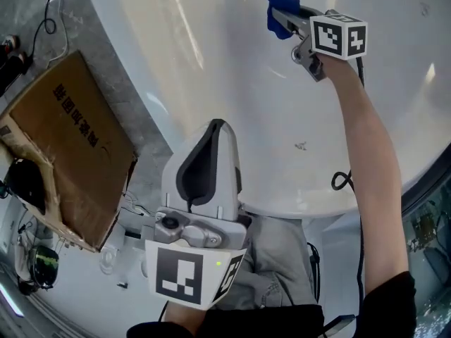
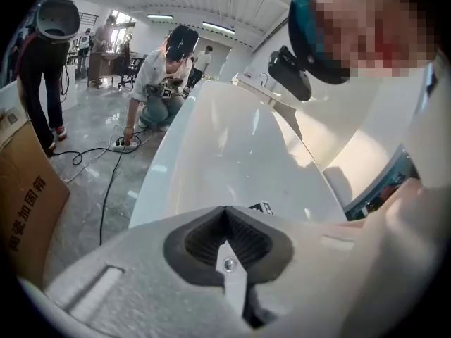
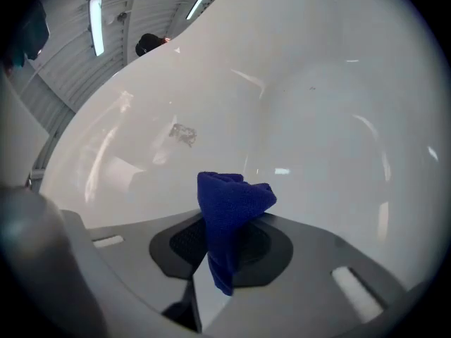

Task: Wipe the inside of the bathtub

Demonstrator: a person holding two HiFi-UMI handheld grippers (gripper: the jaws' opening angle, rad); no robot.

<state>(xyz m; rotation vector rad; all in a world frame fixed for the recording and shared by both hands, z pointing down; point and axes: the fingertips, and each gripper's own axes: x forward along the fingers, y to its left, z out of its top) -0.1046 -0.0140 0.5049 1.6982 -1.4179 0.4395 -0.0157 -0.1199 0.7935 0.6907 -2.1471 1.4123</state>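
A white bathtub (image 1: 232, 62) fills the upper head view, its glossy inside facing me. My right gripper (image 1: 285, 16) reaches into the tub on an outstretched arm and is shut on a dark blue cloth (image 1: 276, 13). In the right gripper view the blue cloth (image 3: 229, 213) sticks up from between the jaws, close above the tub's white inner wall (image 3: 282, 104). My left gripper (image 1: 211, 150) is held low by the tub's near rim, jaws shut with nothing in them; in its own view the left gripper (image 2: 227, 220) points along the tub (image 2: 232, 153).
A flattened cardboard box (image 1: 67, 139) lies on the grey floor left of the tub. Cables (image 2: 106, 160) run across the floor. A crouching person (image 2: 162, 83) and a standing person (image 2: 42, 69) are beyond the tub's far end. A small dark mark (image 1: 301, 145) sits on the tub surface.
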